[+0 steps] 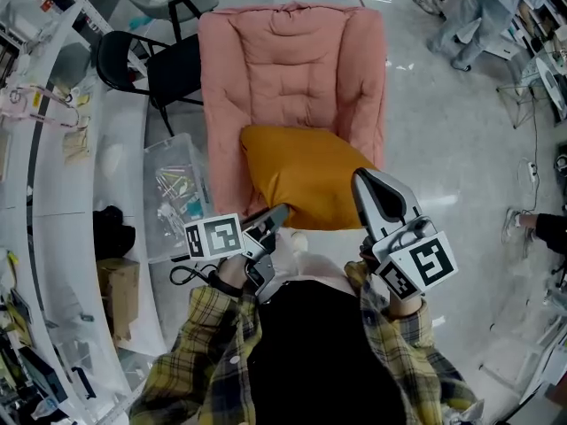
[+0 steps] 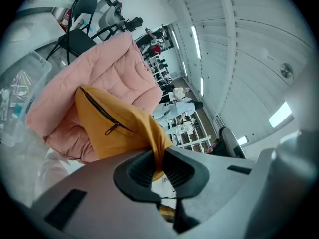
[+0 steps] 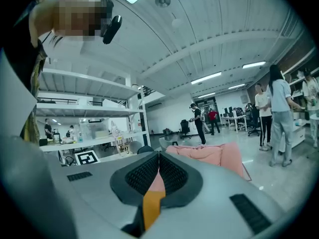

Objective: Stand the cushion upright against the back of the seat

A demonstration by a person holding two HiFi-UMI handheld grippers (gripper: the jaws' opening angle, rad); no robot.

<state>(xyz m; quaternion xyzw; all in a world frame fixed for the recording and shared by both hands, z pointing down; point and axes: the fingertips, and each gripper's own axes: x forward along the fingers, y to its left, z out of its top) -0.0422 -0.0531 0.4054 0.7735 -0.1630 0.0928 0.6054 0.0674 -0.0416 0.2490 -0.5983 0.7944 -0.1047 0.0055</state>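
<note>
Orange cushion (image 1: pixel 306 177) pinched at near corners by left gripper (image 1: pixel 278 214) and right gripper (image 1: pixel 361 181), jaws clamped on fabric, held over pink seat (image 1: pixel 292 69).

One pink quilted armchair (image 1: pixel 292 78). One mustard-orange fabric cushion (image 1: pixel 306 175), with one black zip (image 2: pixel 102 114) along its edge. Two grey handheld grippers: left gripper (image 1: pixel 279 213), right gripper (image 1: pixel 361 180). Two black ribbed fingers (image 2: pixel 137 171) on each, four in all. Two white cubes with black square markers (image 1: pixel 213 237), one per gripper. One clear plastic bin (image 1: pixel 177 193). One black round-backed chair (image 1: pixel 146 65). Two yellow plaid sleeves (image 1: pixel 213 335).
</note>
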